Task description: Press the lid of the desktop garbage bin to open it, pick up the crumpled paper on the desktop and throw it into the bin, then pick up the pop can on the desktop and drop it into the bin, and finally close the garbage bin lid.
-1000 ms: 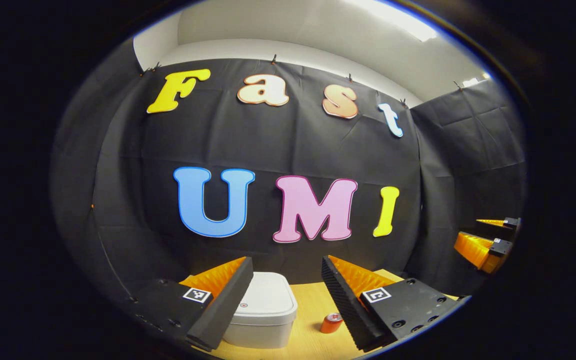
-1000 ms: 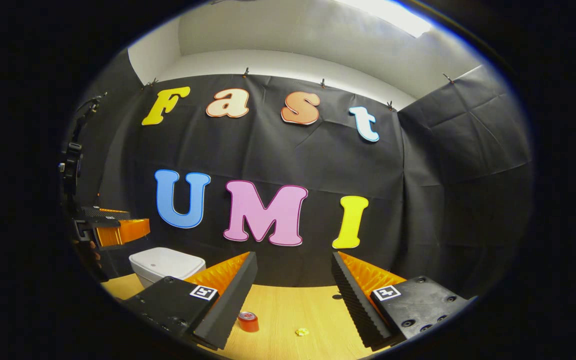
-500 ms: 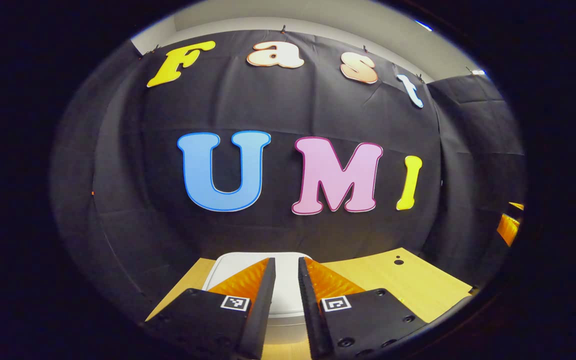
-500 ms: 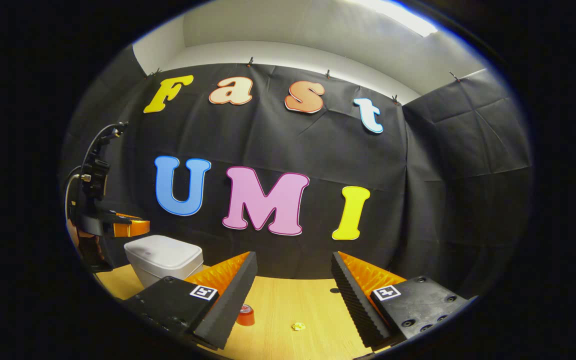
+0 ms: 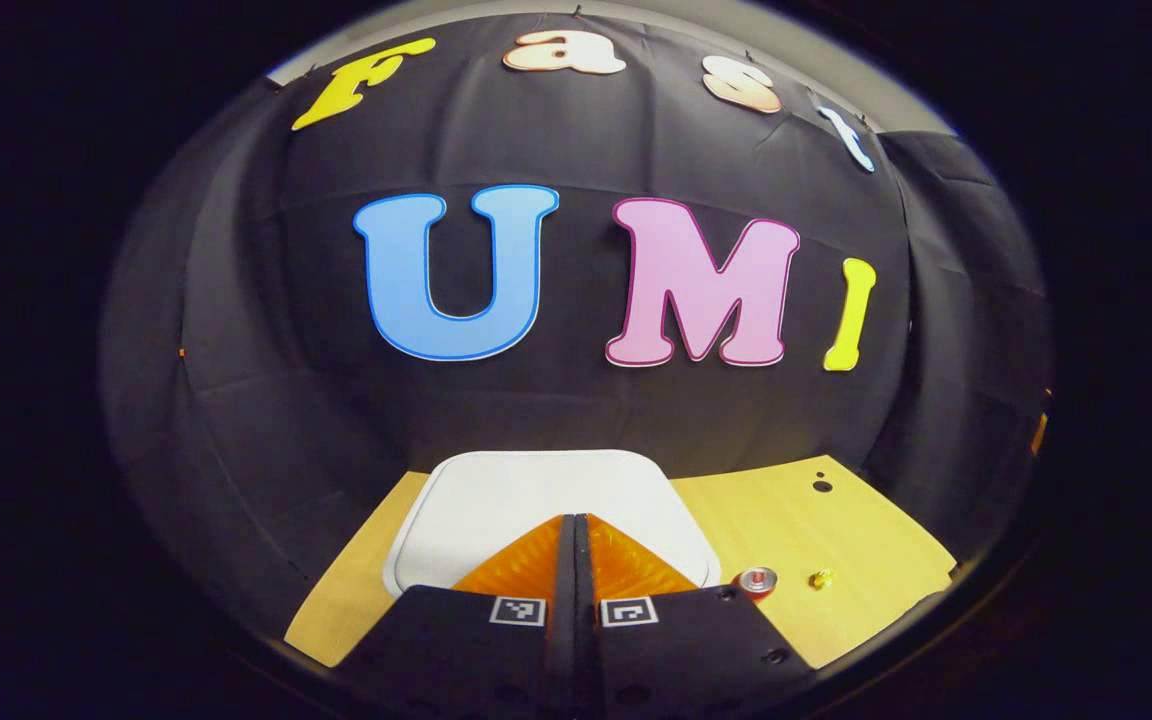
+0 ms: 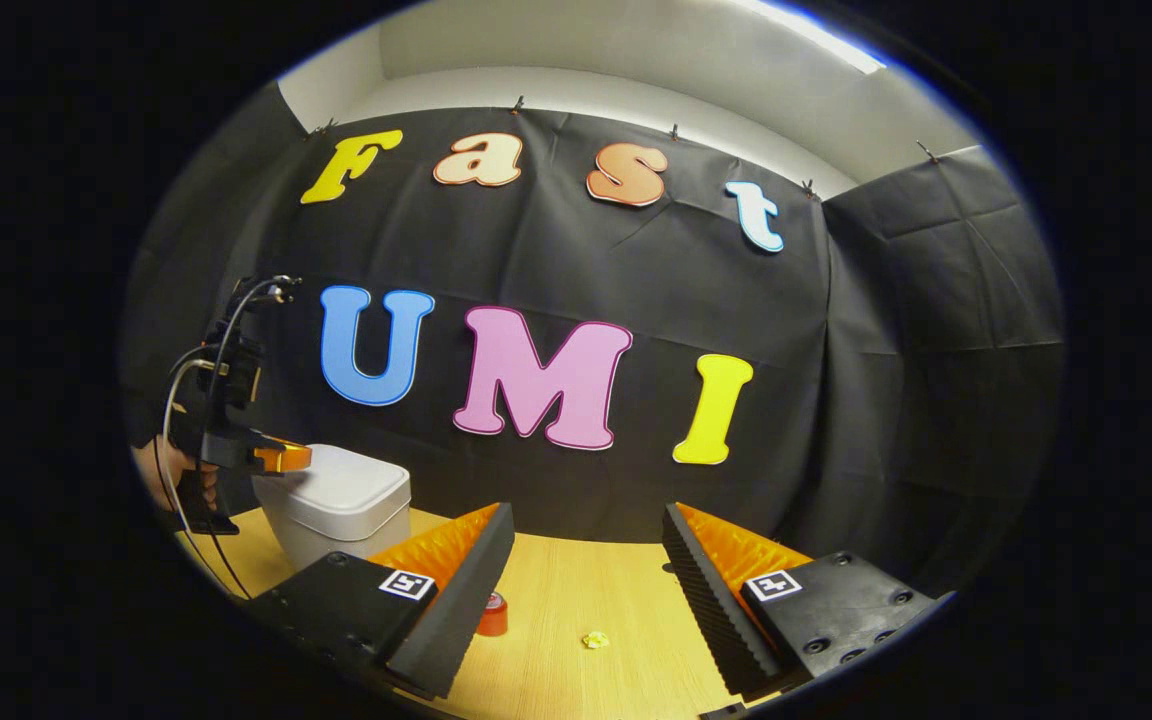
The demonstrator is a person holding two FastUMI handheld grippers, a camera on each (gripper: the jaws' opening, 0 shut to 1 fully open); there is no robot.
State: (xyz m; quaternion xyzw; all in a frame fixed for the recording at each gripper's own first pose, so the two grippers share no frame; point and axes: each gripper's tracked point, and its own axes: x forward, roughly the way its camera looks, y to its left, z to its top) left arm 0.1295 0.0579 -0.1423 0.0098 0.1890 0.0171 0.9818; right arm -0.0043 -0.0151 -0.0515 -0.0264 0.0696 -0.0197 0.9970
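Left gripper pinched closed and empty above the bin lid, right gripper wide open and empty over the desk; paper light, crushable, pinch mid-wad; can probably slick, grip sidewalls.

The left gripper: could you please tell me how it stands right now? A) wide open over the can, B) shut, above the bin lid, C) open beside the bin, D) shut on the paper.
B: in the left gripper view the left gripper has its fingers together with nothing between them, over the white lid; the right gripper view shows it at the bin.
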